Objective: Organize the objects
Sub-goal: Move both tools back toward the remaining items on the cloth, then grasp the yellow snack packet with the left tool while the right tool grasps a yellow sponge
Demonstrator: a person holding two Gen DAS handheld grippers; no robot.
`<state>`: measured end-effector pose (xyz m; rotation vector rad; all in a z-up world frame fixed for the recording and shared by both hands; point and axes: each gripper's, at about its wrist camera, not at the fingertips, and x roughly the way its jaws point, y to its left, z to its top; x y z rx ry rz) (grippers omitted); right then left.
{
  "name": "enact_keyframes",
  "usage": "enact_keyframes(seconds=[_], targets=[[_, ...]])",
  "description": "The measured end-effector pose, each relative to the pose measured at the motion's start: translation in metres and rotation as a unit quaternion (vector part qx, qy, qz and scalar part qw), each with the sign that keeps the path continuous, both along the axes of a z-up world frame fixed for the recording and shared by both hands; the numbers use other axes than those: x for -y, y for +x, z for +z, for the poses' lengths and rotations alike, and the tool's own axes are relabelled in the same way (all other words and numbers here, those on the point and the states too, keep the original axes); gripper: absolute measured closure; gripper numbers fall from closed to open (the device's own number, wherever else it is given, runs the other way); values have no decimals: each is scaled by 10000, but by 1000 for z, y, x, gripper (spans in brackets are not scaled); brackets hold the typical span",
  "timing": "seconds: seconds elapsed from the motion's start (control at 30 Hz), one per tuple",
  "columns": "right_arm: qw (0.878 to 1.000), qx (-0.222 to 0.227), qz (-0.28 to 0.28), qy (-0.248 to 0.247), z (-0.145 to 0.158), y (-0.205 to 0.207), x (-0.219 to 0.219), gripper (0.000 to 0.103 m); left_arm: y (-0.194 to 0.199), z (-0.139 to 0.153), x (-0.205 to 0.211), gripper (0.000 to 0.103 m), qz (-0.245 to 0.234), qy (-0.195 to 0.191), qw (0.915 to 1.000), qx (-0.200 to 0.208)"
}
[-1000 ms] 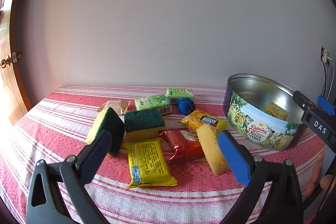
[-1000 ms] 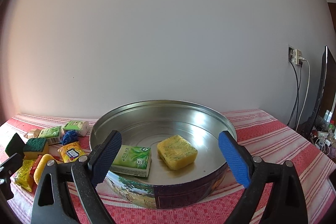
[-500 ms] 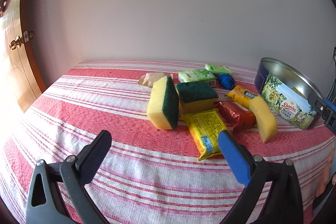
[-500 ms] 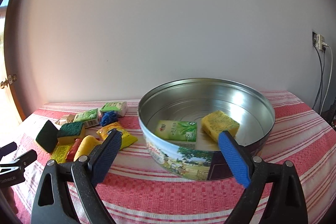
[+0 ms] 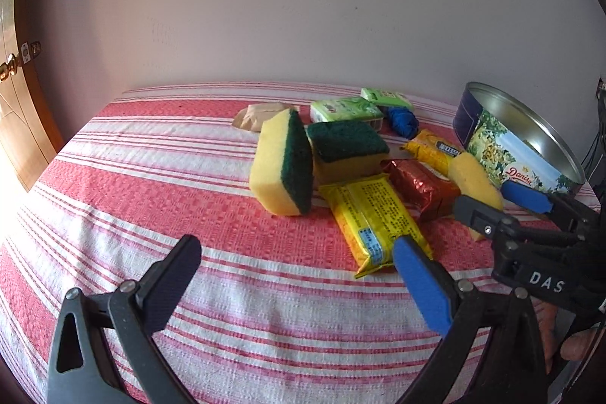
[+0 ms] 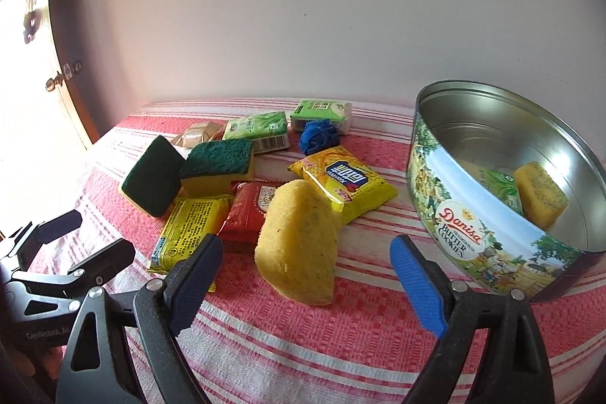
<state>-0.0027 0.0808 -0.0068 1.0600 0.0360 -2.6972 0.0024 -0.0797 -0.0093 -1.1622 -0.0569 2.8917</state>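
Note:
A heap of items lies on the red-striped cloth: two green-topped sponges, a yellow packet, a red packet, a plain yellow sponge, a yellow snack bag, green tissue packs and a blue scrubber. The Danisa cookie tin at the right holds a tissue pack and a yellow sponge. My left gripper is open and empty, in front of the heap. My right gripper is open and empty, just before the plain yellow sponge.
A white wall stands behind the table. A wooden door is at the left. The right gripper shows in the left wrist view, beside the tin. Bare striped cloth lies left of the heap.
My right gripper has swung left from the tin to face the plain yellow sponge. My left gripper has drawn back slightly and turned left. Both stay open.

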Motion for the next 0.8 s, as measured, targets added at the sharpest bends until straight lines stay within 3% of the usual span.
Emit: enact_keyframes(seconds=[0.07, 0.1, 0.23, 0.53, 0.63, 0.7, 0.77, 0.8], targets=[[9994, 327, 52, -53, -8, -10, 0, 39, -3, 1, -8, 1, -38, -47, 10000, 41], [9986, 493, 78, -181, -12, -13, -4, 58, -4, 1, -12, 1, -53, -62, 9999, 64], [9966, 583, 81, -582, -14, -10, -25, 77, -18, -3, -30, 1, -150, -133, 9996, 194], [9949, -173, -177, -974, 21, 15, -60, 77, -51, -24, -47, 3, 97, -352, 9963, 776], [9935, -258, -213, -1090, 28, 16, -65, 77, -54, -26, -43, 20, 86, -112, 9966, 817], [9923, -323, -243, -1171, 32, 15, -67, 77, -51, -24, -42, 30, 98, -102, 9969, 771], [9912, -400, -280, -1228, 34, 15, -66, 77, -48, -22, -38, 48, 127, -66, 9973, 717], [9907, -432, -303, -1258, 35, 15, -66, 77, -47, -21, -36, 51, 137, -47, 9975, 689]])
